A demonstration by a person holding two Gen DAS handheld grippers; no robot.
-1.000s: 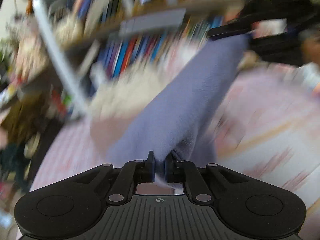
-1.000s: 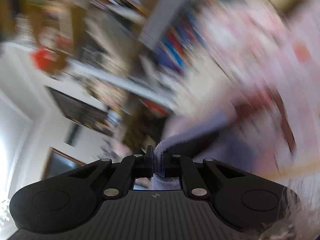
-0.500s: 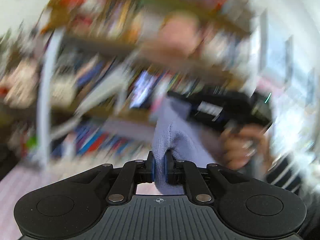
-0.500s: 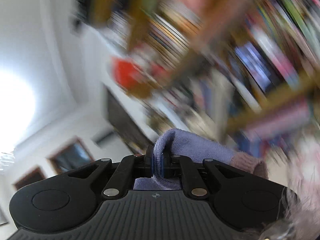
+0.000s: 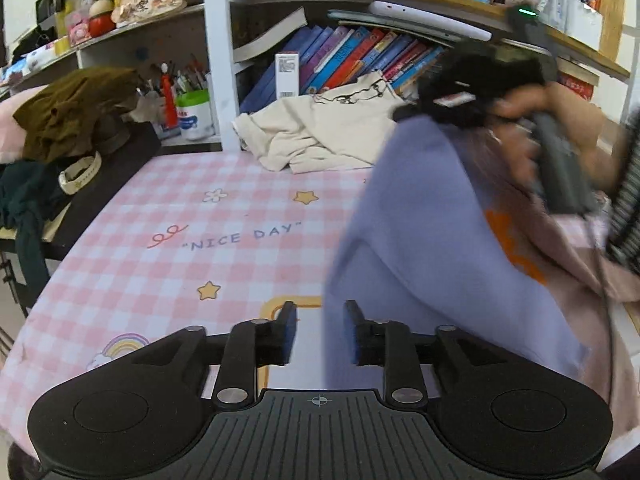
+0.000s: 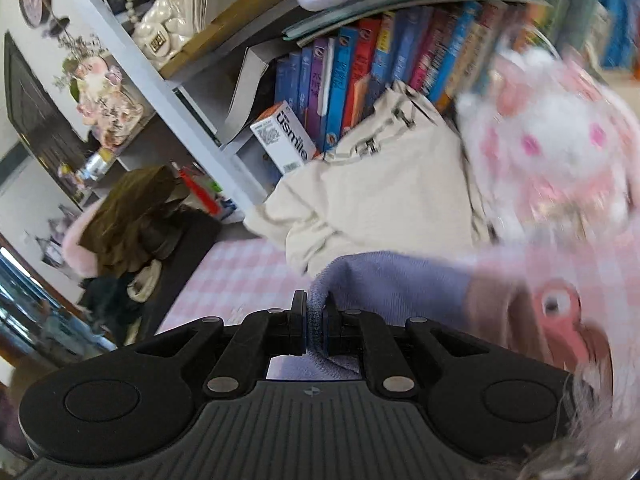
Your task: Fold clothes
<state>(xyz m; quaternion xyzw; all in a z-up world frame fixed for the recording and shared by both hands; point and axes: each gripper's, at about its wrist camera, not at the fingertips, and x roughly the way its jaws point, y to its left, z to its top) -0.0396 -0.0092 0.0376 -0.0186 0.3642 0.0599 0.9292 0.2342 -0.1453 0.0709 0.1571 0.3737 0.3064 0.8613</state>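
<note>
Both claws are near the purple garment [image 5: 432, 248]. On the left claw [image 5: 320, 334] the jaws are opening and stand apart; the cloth edge hangs just beside its right finger, not pressed. On the right claw [image 6: 316, 328] the jaws are also opening, but a fold of the purple garment is still between the pads. This garment hangs over the pink checked tablecloth [image 5: 192, 248], where I read "NICE DAY". A cream shirt [image 5: 320, 132] lies before the books [image 5: 352, 56]. One white box [image 6: 286, 140] reads "usmile".
</note>
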